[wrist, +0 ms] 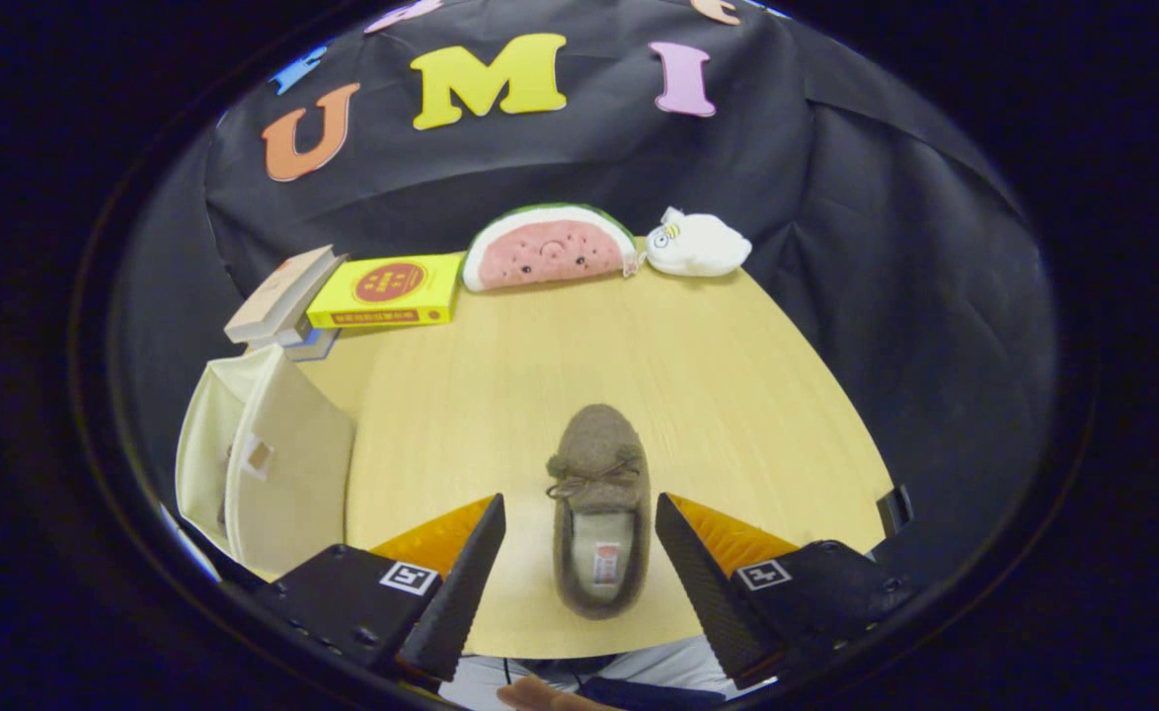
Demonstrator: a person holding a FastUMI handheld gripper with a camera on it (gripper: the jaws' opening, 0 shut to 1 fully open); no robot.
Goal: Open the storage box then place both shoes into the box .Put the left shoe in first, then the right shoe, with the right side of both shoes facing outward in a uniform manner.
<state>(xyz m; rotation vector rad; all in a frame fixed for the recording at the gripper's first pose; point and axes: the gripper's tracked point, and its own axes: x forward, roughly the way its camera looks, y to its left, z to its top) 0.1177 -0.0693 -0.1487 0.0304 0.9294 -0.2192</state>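
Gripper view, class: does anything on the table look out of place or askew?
The books by the yellow box are stacked unevenly, fanned apart. Otherwise nothing stands out: the shoe lies straight between the open jaws of the gripper, untouched; the storage box stands beside it.

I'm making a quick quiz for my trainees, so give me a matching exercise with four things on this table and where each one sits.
Things:
1. shoe
2. storage box
3. watermelon plush
4. yellow book

Places:
A. at the table's far edge, beside the white plush
B. between the open tool's fingers, untouched
C. next to the stacked books
D. standing at the table's edge, nearer than the stacked books

Pairs: 1-B, 2-D, 3-A, 4-C
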